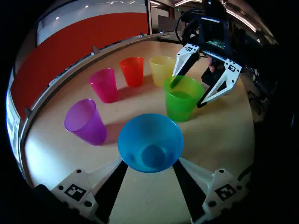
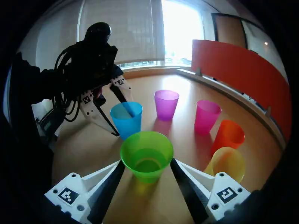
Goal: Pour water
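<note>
A blue cup (image 1: 150, 143) sits between the fingers of my left gripper (image 1: 150, 160), which press on both its sides. In the right gripper view this blue cup (image 2: 126, 119) stands upright on the wooden table, with the left gripper (image 2: 125, 121) around it. My right gripper (image 2: 147, 161) is shut on a green cup (image 2: 147, 155) with a little water in its bottom. In the left gripper view, the green cup (image 1: 183, 98) stands just behind the blue one, the right gripper (image 1: 187, 95) straddling it.
Purple (image 1: 85, 121), pink (image 1: 104, 85), orange (image 1: 132, 71) and yellow (image 1: 161, 69) cups stand in an arc on the round wooden table (image 1: 220, 138). A raised rim and a red panel (image 1: 74, 48) border the table's far side. A person's hand holds each gripper.
</note>
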{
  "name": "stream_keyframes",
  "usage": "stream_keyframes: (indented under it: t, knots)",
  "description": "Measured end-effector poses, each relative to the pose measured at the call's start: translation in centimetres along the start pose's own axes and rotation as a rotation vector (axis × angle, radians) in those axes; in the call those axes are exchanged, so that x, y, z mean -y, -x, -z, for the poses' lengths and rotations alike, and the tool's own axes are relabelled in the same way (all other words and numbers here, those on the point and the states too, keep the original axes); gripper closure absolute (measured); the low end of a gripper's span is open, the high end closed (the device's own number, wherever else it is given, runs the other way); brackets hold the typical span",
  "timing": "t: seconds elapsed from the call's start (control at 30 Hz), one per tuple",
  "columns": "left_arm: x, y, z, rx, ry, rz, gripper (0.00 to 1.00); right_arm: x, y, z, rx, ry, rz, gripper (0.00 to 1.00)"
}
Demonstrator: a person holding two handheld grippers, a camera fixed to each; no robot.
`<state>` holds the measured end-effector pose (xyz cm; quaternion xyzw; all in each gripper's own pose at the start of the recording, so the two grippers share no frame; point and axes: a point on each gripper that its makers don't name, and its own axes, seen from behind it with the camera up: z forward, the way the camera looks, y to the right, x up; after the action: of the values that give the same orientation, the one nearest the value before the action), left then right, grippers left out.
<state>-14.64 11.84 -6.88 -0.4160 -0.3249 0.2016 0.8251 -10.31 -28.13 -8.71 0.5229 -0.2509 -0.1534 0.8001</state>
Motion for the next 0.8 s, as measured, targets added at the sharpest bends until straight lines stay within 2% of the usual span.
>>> stream_keyframes:
  t: [0.27, 0.57, 0.8]
  knots:
    - [-0.2, 0.9, 1.0, 0.014, -0.020, 0.005, 0.18, 0.0, 0.8, 1.4, -0.002, 0.026, -0.017, 0.07]
    - [0.2, 2.3, 3.3, 0.029, -0.064, 0.030, 0.18, -0.1, 2.0, 3.8, -0.003, 0.070, -0.029, 0.07]
    - [1.4, 3.2, 5.4, 0.025, -0.133, 0.064, 0.18, -0.4, 2.4, 5.6, -0.017, 0.116, -0.047, 0.07]
